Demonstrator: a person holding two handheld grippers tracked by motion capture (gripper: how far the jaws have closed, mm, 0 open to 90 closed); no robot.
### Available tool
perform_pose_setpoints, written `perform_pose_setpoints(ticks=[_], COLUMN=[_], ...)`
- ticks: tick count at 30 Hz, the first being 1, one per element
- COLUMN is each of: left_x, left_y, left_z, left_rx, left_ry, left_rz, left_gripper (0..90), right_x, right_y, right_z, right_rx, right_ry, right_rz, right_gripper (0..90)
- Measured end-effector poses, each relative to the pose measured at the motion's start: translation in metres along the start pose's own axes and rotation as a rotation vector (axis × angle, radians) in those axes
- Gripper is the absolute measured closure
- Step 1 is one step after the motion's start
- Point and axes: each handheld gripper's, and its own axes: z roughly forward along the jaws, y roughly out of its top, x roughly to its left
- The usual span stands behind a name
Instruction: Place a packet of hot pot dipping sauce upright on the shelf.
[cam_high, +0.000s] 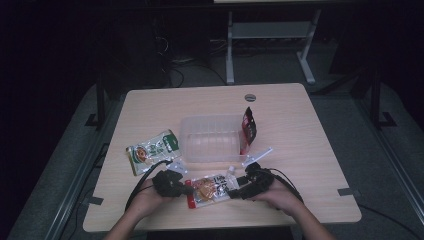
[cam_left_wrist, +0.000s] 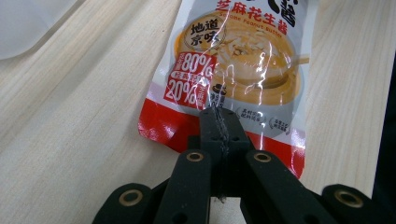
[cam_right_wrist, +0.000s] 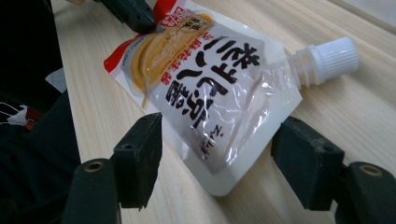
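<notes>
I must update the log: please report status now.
Left hand-held gripper shut on sauce pouch. Right hand-held gripper open astride its top corner. Nothing in the way.

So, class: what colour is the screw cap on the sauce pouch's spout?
White; the cap on the sauce pouch shows best in the right gripper view.

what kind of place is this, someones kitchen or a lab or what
Most likely a lab or recording room, not a kitchen. A plain wooden table stands alone in a dark room with cables on the floor and a metal desk frame behind it. A person works a sauce pouch with handheld grippers.
</notes>
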Motion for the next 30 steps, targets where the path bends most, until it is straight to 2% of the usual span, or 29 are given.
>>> perform_pose_setpoints(ticks=[4,10,12,17,19,22,30], left_x=[0.001,0.001,0.001,0.002,0.002,0.001,0.001], left_y=[0.0,0.0,-0.001,-0.001,-0.001,0.0,0.0], left_z=[0.0,0.0,0.0,0.0,0.0,0.0,0.0], left_rx=[-0.001,-0.002,-0.004,-0.004,-0.003,0.0,0.001], left_ry=[-0.003,-0.006,-0.007,-0.009,-0.009,-0.007,-0.007], left_rz=[0.001,-0.001,-0.003,0.0,0.0,0.005,0.007], left_gripper=[89.8,89.8,89.9,89.9,89.9,89.8,89.8], right_x=[0.0,-0.007,-0.008,-0.012,-0.014,-0.012,-0.002], right_y=[0.003,0.01,0.012,0.012,0.011,0.011,0.013], right_z=[0.004,0.013,0.014,0.014,0.013,0.011,0.007], right_rx=[-0.006,-0.022,-0.015,-0.027,-0.041,-0.052,-0.061], right_ry=[0.021,0.098,0.099,0.093,0.106,0.11,0.131], right_rz=[0.008,0.021,0.022,0.024,0.026,-0.008,-0.102], right_gripper=[36.5,44.5,46.1,61.5,68.0,76.0,86.8])
